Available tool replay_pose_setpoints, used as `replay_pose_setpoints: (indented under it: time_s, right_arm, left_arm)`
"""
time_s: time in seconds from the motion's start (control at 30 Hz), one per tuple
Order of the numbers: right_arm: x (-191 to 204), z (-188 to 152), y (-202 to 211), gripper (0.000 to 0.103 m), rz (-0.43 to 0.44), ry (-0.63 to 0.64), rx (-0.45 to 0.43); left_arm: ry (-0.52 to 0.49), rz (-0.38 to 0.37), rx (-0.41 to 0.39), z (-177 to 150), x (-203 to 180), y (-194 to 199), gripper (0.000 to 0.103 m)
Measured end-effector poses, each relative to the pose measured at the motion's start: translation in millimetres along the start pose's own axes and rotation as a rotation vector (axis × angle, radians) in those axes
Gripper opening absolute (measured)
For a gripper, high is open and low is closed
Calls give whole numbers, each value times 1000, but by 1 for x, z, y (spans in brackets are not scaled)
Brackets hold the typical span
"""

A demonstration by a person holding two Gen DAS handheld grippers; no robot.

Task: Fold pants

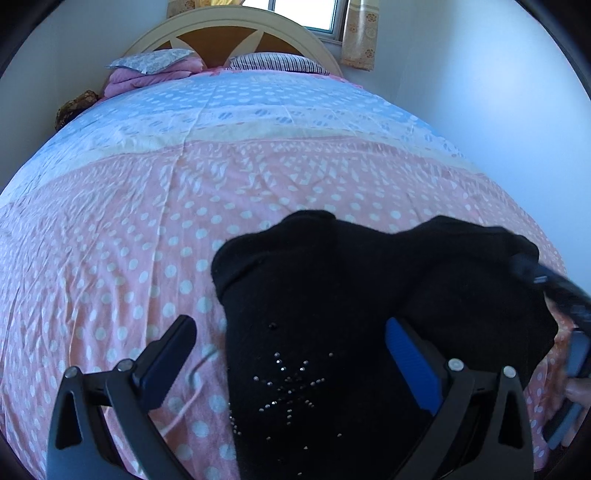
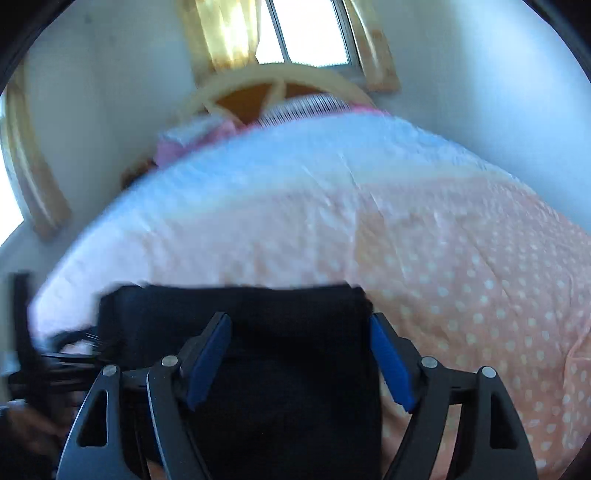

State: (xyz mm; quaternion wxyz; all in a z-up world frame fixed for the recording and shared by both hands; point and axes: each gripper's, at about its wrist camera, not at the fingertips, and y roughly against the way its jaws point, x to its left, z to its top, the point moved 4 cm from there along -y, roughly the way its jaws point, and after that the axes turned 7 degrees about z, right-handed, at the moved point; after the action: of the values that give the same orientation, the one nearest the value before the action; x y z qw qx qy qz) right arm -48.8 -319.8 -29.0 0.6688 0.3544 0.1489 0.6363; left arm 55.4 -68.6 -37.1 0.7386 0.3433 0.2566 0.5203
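Black pants (image 1: 314,280) with a sparkly stud pattern lie bunched on the pink dotted bedsheet (image 1: 110,240), near the bed's front edge. My left gripper (image 1: 291,332) stands wide open over them, its left finger above bare sheet and its right finger above the cloth, with neither pad pressing. At the right edge of the same view, my right gripper (image 1: 569,332) shows as a blur beside the pants. In the blurred right wrist view the pants (image 2: 258,314) have a straight far edge. The right gripper (image 2: 299,325) is open above them, both blue pads clear of the cloth.
The sheet turns blue toward the headboard (image 1: 236,26), where a striped pillow (image 1: 277,61) and a floral pillow on pink bedding (image 1: 155,62) lie. Behind it are a window (image 1: 306,14) and yellow curtains. White walls flank both sides of the bed.
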Motion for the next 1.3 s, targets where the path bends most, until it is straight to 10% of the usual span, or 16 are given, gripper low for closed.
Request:
replay_pose_setpoints:
  time_s: [0.5, 1.0, 1.2, 1.3]
  right_arm:
    - [-25, -21, 24, 84, 115, -178, -140]
    - [-6, -49, 15, 84, 160, -156, 10]
    - [2, -55, 13, 68, 49, -50, 53]
    - [10, -55, 15, 56, 0, 22, 46]
  left_arm:
    - [-1, -6, -59, 7, 1, 29, 103]
    - [149, -196, 29, -17, -3, 10, 103]
    - [122, -152, 15, -17, -11, 5, 101]
    - [70, -132, 2, -15, -19, 7, 83]
